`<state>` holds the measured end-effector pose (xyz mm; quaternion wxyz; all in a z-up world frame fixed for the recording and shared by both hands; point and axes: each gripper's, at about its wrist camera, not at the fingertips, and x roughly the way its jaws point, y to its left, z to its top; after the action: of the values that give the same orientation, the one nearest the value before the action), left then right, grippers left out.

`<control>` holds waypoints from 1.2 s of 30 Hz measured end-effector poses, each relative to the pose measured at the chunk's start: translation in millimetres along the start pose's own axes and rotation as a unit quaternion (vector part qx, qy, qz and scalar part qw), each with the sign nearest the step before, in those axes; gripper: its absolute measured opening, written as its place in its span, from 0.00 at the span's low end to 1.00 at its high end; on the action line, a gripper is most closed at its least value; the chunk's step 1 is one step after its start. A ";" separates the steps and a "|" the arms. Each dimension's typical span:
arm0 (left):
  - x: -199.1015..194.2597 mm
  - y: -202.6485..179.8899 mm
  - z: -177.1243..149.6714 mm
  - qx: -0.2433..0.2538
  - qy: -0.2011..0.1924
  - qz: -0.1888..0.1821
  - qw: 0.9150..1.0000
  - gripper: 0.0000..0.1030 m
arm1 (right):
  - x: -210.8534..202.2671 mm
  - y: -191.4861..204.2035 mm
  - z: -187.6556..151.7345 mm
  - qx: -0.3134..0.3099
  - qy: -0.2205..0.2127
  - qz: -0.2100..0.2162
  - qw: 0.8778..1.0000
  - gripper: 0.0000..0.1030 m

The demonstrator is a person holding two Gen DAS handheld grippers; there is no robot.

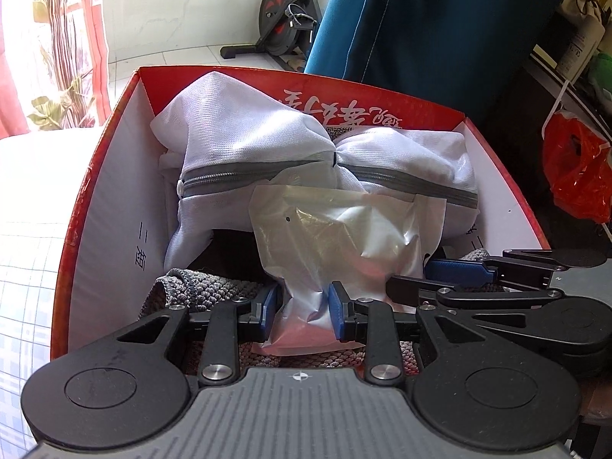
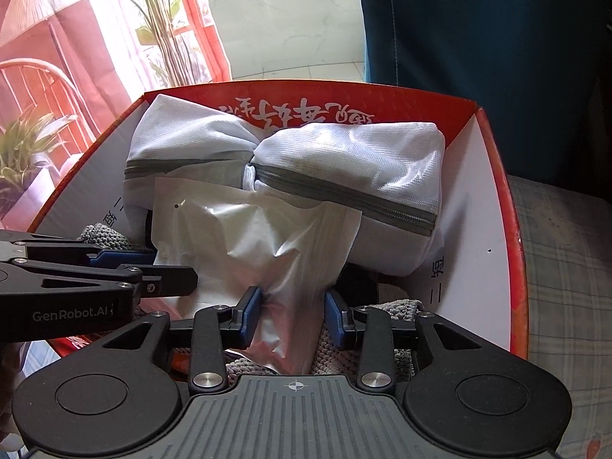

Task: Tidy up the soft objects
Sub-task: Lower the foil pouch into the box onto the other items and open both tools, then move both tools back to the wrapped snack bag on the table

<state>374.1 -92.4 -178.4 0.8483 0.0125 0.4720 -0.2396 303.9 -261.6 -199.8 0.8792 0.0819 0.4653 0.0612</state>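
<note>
One red cardboard box [image 1: 114,176] with white inner walls holds the soft things: one white mesh zip pouch [image 1: 244,149] across the back, one grey knitted cloth [image 1: 199,283] at the front, and one clear plastic packet [image 1: 344,237] lying on top of both. Two claws work the packet's near end. The left claw [image 1: 304,311] is narrow, its blue pads pinching the bunched plastic. The right claw [image 2: 292,317] stands slightly wider, the packet between its pads [image 2: 250,315] and only the left one touching it.
</note>
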 end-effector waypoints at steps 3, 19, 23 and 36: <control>-4.8 -4.1 -4.7 0.017 -0.001 0.003 1.000 0.34 | -1.0 2.1 -1.0 -0.008 -0.001 -0.008 1.000 0.37; -67.6 -17.0 -29.4 0.069 -0.067 0.047 0.994 0.65 | -54.7 9.8 -21.5 -0.055 -0.065 0.010 0.996 0.55; -94.2 -26.8 -43.2 0.076 -0.101 0.057 0.990 0.66 | -89.2 12.8 -31.5 -0.066 -0.102 0.019 0.992 0.56; -109.8 -76.1 -132.0 0.089 -0.105 -0.002 0.990 0.67 | -163.5 -6.7 -142.7 -0.109 -0.057 0.014 0.992 0.60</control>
<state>189.0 -83.8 -147.4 0.8880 0.0619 0.3573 -0.2828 94.4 -285.8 -148.0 0.9071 -0.0047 0.4037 0.1189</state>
